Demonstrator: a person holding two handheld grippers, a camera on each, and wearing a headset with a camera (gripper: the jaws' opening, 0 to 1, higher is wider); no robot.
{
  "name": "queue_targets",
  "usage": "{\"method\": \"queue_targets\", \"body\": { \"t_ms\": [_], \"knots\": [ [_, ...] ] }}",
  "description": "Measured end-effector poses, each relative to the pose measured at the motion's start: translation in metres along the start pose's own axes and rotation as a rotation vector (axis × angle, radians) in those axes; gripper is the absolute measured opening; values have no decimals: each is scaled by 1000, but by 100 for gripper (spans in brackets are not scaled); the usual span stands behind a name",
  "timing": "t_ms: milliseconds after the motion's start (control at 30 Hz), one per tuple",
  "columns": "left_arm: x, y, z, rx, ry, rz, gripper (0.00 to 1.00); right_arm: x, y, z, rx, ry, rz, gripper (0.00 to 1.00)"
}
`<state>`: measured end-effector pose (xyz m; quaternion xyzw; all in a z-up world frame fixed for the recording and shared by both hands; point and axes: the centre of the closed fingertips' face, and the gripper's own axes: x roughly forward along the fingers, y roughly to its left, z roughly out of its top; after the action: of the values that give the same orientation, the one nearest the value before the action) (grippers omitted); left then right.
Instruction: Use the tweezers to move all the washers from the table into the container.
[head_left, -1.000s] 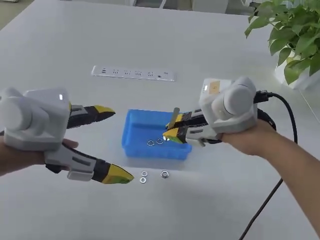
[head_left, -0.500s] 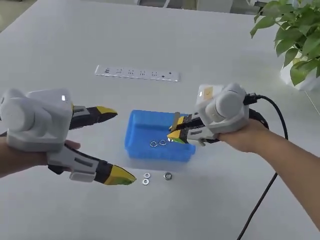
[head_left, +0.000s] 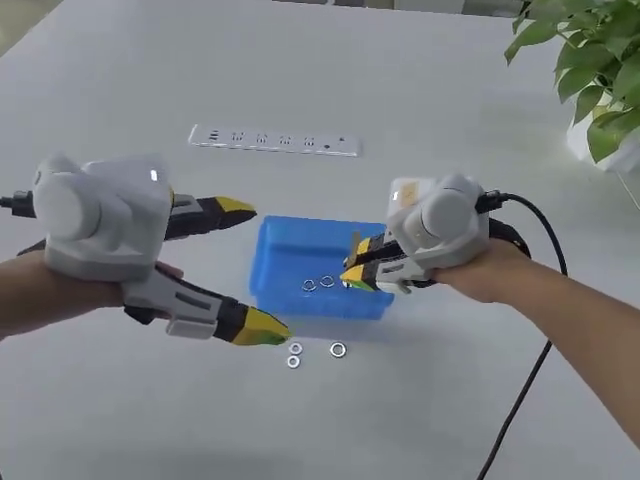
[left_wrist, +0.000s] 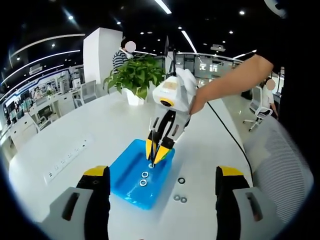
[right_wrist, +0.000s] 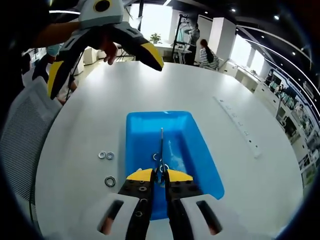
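A blue container (head_left: 290, 250) sits mid-table with two washers (head_left: 318, 284) inside it. Three washers (head_left: 338, 350) lie on the table just in front of it. My right gripper (head_left: 350, 272) is shut on thin metal tweezers (right_wrist: 161, 145), which point down into the container (right_wrist: 185, 135). From my left gripper, the right gripper (left_wrist: 156, 150) hangs over the container (left_wrist: 127, 175). My left gripper (head_left: 252, 268) is open to the left of the container, its lower jaw close to the loose washers (left_wrist: 180, 198). The table washers (right_wrist: 106, 155) lie left of the container.
A white power strip (head_left: 275, 140) lies beyond the container. A potted plant (head_left: 600, 70) stands at the far right. A black cable (head_left: 530, 380) trails from the right gripper across the table. People and office desks show in the background.
My left gripper has moved a little right, toward the container and the loose washers. The right gripper has stayed over the container with the tweezers.
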<state>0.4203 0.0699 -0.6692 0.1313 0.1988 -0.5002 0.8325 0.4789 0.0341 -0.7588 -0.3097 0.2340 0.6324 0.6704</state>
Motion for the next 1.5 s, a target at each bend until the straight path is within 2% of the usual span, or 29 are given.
{"method": "queue_targets", "body": {
  "t_ms": [200,300,400,533,633,733,1033,1333,1500],
  "knots": [
    [14,8,6,37,6,-22,86,3,1,-5,7,4,10,9],
    [23,12,9,49,14,-38,78,5,1,-7,7,10,13,9],
    [33,16,11,94,36,-54,70,6,1,-8,5,10,17,9],
    [44,20,15,131,49,-72,52,6,1,-7,14,2,21,9],
    [55,20,15,159,74,-95,39,6,0,-7,15,0,23,9],
    [63,18,17,178,82,-122,29,6,1,-7,12,0,24,9],
    [79,9,17,241,119,-222,23,7,1,-7,-5,6,31,9],
    [86,13,13,285,155,-280,7,7,2,-7,-13,8,41,9],
    [87,11,14,304,151,-303,6,6,2,-8,-13,9,40,10]
  ]
}}
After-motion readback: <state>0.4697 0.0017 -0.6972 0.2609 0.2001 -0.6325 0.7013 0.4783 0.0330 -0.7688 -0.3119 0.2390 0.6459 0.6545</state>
